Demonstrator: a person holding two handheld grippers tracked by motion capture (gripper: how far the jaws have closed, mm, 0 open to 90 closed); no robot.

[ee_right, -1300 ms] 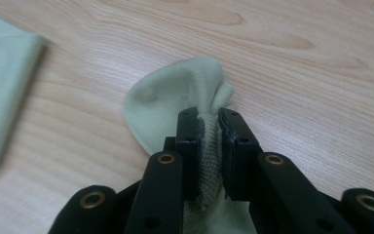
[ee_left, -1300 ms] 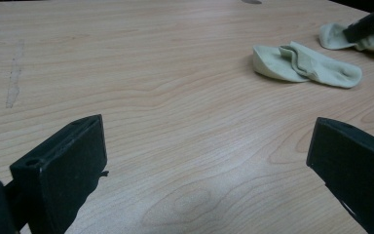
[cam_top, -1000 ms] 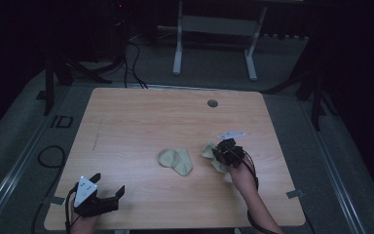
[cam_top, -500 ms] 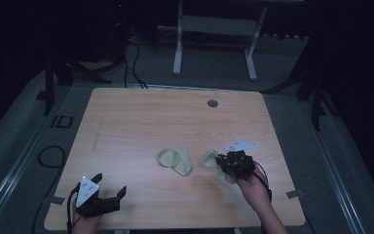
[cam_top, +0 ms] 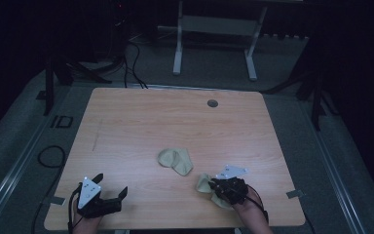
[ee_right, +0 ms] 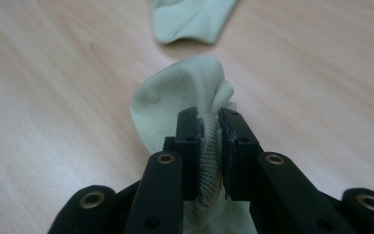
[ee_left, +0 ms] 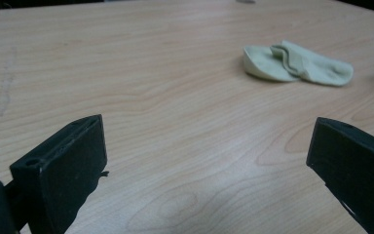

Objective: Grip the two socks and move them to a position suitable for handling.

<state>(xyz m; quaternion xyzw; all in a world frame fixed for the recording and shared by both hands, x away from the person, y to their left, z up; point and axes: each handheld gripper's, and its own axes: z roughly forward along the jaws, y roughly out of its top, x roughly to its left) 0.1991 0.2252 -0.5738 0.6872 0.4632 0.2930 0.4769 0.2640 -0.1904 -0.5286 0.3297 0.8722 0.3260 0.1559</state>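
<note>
A: High view first. I'm seeing the wooden table [cam_top: 141, 117] with a folded pale sock [cam_top: 175, 161] lying near its middle. My right gripper [cam_top: 222, 187] is sitting near the front right, pinching a second sock [cam_top: 205, 182] that is bunching under it.

B: Anything in the way?

A: Only the first sock, just beside the held one toward the table centre, apart from it. A small round grommet [cam_top: 212, 103] is sitting near the far edge. My left gripper [cam_top: 111, 193] is resting at the front left corner, jaws spread.

B: Change from a second ago?

A: The right gripper has been pulling back toward the front edge and dragging its sock along; the gap to the folded sock is wider now. The left one is staying put.

B: Left gripper view?

A: Jaws standing wide apart, bare wood between them, the folded sock [ee_left: 297, 63] lying well ahead to the right.

B: Right gripper view?

A: Jaws pressing together on the ribbed cuff of the held sock [ee_right: 185, 92]; the other sock [ee_right: 192, 19] is lying beyond it at the top.

B: Room?

A: Whole far half and left side of the table are lying open; both grippers are sitting close to the front edge.
</note>
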